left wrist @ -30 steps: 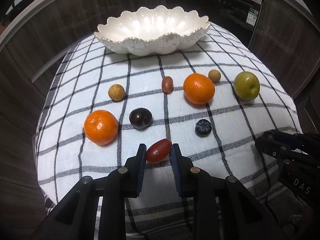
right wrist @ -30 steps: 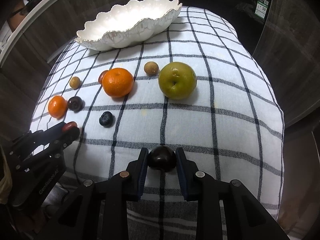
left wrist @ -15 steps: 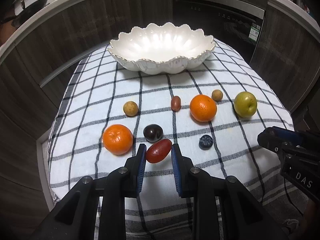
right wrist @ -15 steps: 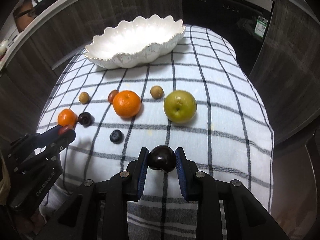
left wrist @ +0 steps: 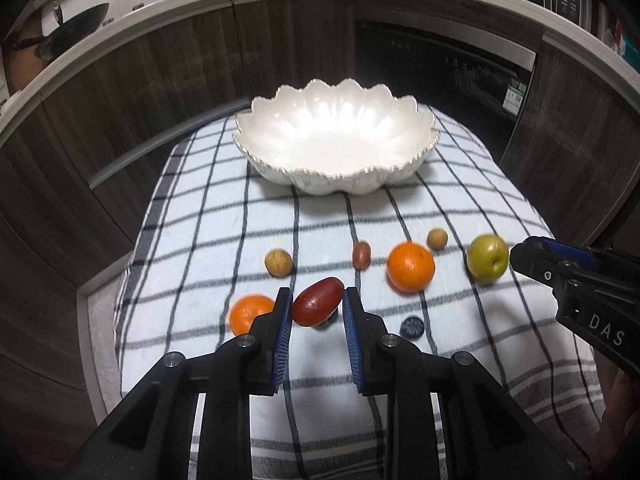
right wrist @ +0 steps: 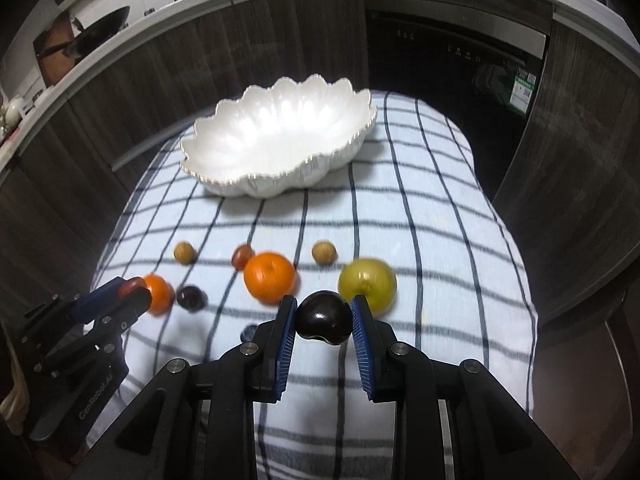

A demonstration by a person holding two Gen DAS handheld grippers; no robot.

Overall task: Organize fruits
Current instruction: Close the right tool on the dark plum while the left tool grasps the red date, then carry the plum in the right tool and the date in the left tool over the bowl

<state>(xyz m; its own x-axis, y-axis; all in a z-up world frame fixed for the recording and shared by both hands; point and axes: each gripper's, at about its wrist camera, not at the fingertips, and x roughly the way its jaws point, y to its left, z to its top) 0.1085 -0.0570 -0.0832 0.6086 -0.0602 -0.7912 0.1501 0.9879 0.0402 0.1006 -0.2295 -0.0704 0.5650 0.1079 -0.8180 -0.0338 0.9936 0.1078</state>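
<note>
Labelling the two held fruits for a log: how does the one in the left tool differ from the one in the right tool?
The red grape in the left tool is elongated and lies tilted; the dark plum in the right tool is rounder. The grape is dull red, the plum near-black and glossy. Both are clamped between blue pads, above the checked cloth.

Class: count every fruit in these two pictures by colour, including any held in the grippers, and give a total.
Orange: 2
Green: 1
Tan: 2
Red or reddish: 2
Dark purple: 2
Blue: 1
Total: 10
</note>
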